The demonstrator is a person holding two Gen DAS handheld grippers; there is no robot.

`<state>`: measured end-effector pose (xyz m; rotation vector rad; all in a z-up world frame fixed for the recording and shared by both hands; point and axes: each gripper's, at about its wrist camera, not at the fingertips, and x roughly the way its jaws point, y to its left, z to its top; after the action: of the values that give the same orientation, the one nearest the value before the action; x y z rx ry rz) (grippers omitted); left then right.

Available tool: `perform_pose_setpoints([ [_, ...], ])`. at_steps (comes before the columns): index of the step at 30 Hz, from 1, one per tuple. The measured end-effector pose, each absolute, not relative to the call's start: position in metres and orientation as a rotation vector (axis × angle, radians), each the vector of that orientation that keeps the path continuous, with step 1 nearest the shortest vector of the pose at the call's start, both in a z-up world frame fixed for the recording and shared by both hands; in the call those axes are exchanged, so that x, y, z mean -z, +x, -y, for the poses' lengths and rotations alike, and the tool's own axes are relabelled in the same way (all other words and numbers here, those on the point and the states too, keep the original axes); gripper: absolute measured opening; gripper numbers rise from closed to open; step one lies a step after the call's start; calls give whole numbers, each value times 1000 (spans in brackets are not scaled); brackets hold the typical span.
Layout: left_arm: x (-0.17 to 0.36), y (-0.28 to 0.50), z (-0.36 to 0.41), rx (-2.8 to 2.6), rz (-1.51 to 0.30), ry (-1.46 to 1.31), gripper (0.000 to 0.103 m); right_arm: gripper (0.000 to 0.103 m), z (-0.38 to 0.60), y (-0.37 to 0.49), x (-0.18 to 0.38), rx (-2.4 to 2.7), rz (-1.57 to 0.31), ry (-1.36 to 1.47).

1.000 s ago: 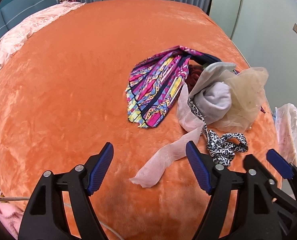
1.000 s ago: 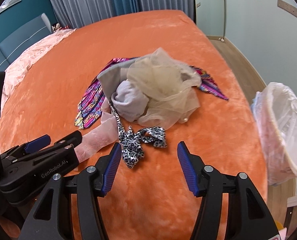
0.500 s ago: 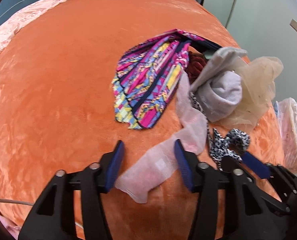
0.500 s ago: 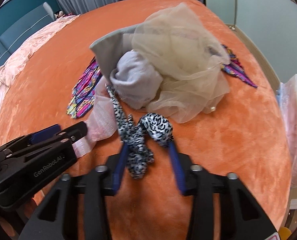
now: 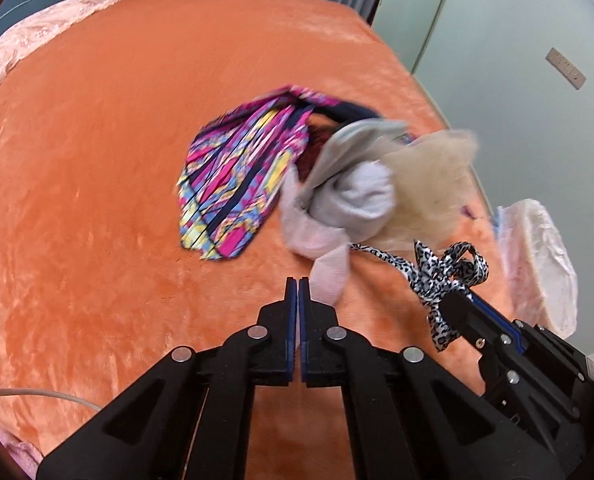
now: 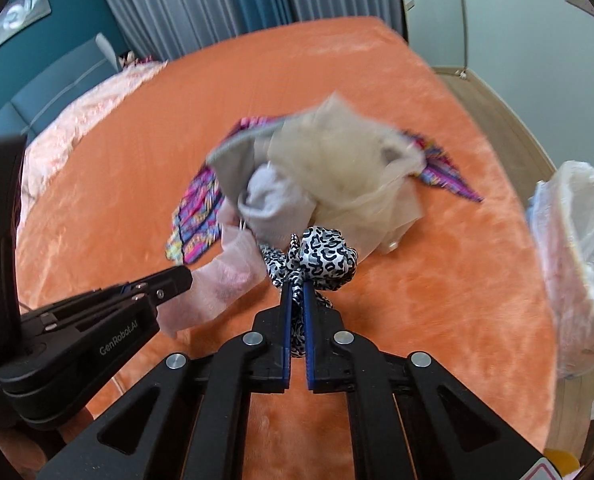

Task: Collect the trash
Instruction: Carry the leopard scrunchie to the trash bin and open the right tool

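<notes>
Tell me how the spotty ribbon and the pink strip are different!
The spotty ribbon is shiny, black and white with leopard spots; the pink strip is plain, pale and see-through. The ribbon is narrow and bunched into loops; the strip is wider and hangs flatter. The right tool pinches the ribbon; the left tool is shut, and the strip appears to be caught at its tip. Both trail back to the cloth pile on the orange bed.

The right gripper (image 6: pixel 297 286) has its blue pads pinched on the leopard-print ribbon (image 6: pixel 323 254), which bunches just above the fingertips. Beyond the ribbon lies a heap — beige netting (image 6: pixel 345 176) over a grey cloth (image 6: pixel 273 204). Left of the ribbon, the left gripper (image 6: pixel 177 280) pinches a pink strip (image 6: pixel 225 280). Far right of the ribbon stands a plastic-lined bin (image 6: pixel 577 248) — beside the orange bed (image 6: pixel 437 300).
</notes>
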<state>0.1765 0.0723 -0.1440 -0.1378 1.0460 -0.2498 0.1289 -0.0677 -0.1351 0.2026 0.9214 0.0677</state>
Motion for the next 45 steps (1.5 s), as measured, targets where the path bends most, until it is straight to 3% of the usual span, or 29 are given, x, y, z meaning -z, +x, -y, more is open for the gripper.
perform_pose_setpoints([
  [15,24,126,9,469,-882,-101,0,5,173,71,49,135,-701,283],
  [24,-18,110,94,666,-823,-62,0,5,249,29,33,305,-629,333],
  [45,7,103,244,915,-854,86,1,5,338,-1,79,471,-664,465],
])
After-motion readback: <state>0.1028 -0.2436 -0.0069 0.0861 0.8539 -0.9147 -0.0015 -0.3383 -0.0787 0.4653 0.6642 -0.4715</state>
